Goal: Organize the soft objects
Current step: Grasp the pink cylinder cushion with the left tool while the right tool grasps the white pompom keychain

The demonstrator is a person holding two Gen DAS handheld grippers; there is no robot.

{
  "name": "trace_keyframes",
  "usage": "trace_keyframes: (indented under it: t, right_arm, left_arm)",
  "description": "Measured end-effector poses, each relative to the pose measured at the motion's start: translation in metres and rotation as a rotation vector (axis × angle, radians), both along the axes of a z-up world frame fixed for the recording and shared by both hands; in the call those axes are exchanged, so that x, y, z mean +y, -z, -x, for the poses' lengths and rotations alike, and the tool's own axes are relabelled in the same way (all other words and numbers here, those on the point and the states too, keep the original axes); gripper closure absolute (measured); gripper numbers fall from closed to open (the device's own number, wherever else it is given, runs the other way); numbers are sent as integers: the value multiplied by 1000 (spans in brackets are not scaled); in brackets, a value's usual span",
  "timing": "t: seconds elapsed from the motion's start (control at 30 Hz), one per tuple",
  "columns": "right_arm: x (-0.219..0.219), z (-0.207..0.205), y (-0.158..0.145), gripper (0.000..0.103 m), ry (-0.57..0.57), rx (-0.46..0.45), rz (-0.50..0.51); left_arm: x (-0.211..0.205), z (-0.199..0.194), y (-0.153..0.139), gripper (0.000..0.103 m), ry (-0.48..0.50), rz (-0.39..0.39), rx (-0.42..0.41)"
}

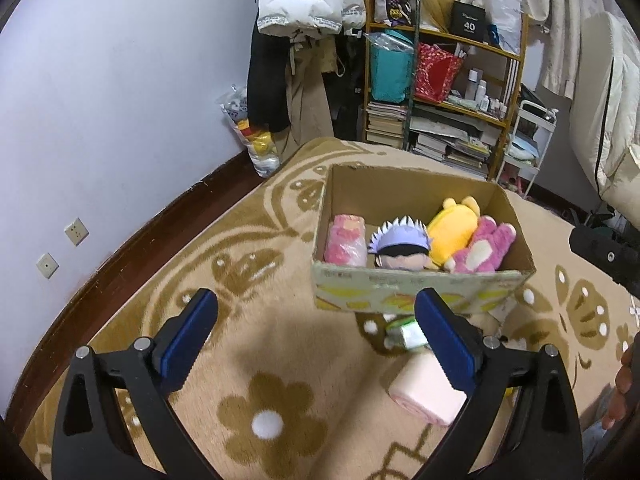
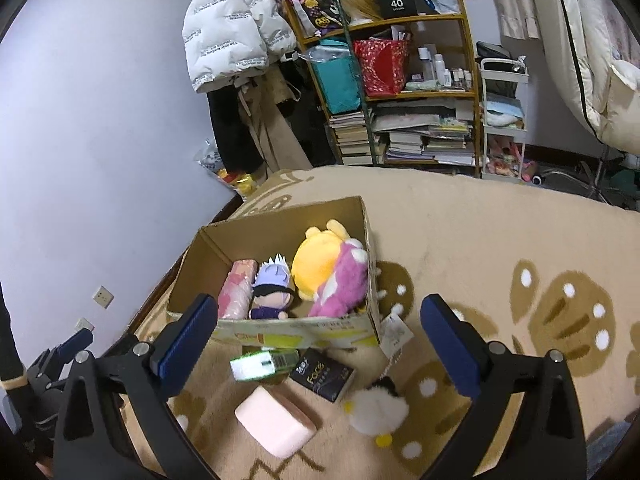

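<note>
Both claws are wide apart and hold nothing. Ahead of the right claw (image 2: 316,344) sits the box (image 2: 296,330) with soft toys inside. Between its fingers lie a dark pack (image 2: 323,376) reading "FACE", a green pack (image 2: 260,365), a pink block (image 2: 274,422) and a white plush (image 2: 378,408). The left claw (image 1: 316,340) hangs above the rug (image 1: 260,360).

Box (image 2: 280,330): matt corrugated cardboard, printed front face. Rug (image 2: 480,232): short plush pile, matt. Toys inside are fuzzy plush cloth: yellow bear (image 2: 316,268), pink bear (image 2: 344,286), doll (image 2: 272,288). Pink roll (image 2: 236,290) looks wrapped in glossy film, possibly plastic. Green pack (image 2: 260,364): shiny wrapper. Dark pack (image 2: 322,376): glossy. Pink block (image 2: 274,424): smooth, matt. White chick (image 2: 378,406): fluffy. Right gripper (image 2: 316,344): matt black plastic, blue pads, metal screws.
</note>
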State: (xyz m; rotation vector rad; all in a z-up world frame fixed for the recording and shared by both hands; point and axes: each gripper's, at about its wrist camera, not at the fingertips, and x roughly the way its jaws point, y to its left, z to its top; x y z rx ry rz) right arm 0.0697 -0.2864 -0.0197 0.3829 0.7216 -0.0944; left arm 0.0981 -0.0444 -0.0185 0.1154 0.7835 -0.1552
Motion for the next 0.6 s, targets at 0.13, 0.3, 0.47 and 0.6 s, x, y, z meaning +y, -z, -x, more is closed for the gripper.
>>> trace_keyframes:
  t: [0.13,0.3,0.47,0.6]
  right_arm:
    - [1,5,4,0,7,28,2]
    - [4,8,19,0,13,87,-12]
    - [7,9,34,0,9,140,-22]
    - [9,6,46,0,6,186,-26]
  left_arm:
    - [-2,4,5,5,20,9,28]
    - [-8,7,16,5,37,12,63]
    - [-13,5,29,5,44,2,99]
    - [-15,3,40,5,52,9,135]
